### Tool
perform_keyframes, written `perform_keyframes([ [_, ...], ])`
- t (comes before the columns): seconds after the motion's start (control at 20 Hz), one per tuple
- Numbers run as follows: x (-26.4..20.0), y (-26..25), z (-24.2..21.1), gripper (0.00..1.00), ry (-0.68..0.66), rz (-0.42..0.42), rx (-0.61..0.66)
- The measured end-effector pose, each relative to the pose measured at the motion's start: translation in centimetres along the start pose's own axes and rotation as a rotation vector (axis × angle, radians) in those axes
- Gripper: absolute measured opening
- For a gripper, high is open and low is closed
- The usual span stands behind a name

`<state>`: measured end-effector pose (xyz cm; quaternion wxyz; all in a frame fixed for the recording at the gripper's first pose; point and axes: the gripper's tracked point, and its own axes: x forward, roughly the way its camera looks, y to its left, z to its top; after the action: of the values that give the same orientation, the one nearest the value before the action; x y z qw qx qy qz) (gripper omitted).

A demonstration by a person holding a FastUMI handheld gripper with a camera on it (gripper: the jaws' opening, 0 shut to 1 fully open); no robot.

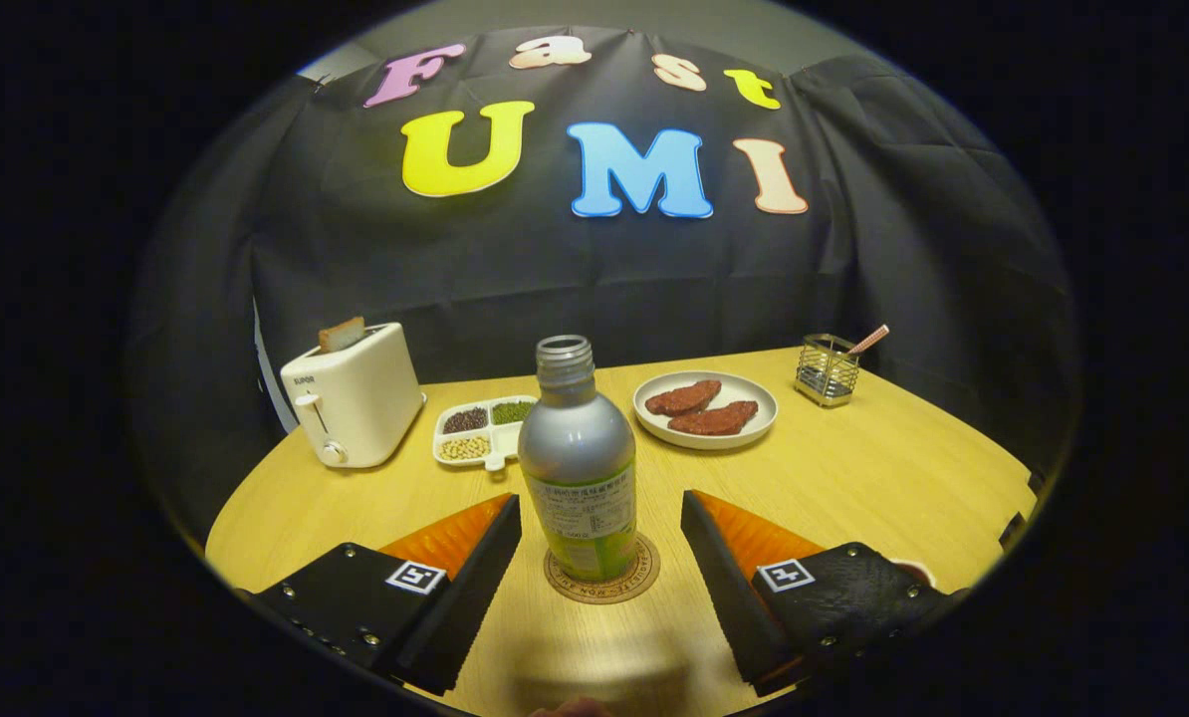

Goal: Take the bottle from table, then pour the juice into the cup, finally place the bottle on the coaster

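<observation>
A silver bottle (pixel 580 463) with a green label and no cap stands upright on a round cork coaster (pixel 602 576) on the wooden table (pixel 853 478). My gripper (pixel 601 510) is open, its two fingers spread to either side of the bottle's lower half. There is a clear gap between each finger and the bottle. The left fingertip (pixel 508 510) is close to the label, while the right fingertip (pixel 694 508) is farther off.
Beyond the bottle lie a white divided tray of beans (pixel 482 431) and a white plate with two brown patties (pixel 705 409). A white toaster (pixel 354 395) with a slice of bread stands at the back left. A wire holder (pixel 829 369) is at the back right.
</observation>
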<state>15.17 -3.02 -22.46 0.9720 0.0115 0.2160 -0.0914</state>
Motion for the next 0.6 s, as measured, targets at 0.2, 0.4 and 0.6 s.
perform_keyframes([
  [0.2,-3.1,-0.1,3.9,0.98,-0.072,0.027,0.013],
  [0.4,-6.3,0.4,7.6,0.98,-0.141,0.072,0.003],
  [0.6,-9.9,0.7,10.2,0.98,-0.191,0.116,-0.006],
])
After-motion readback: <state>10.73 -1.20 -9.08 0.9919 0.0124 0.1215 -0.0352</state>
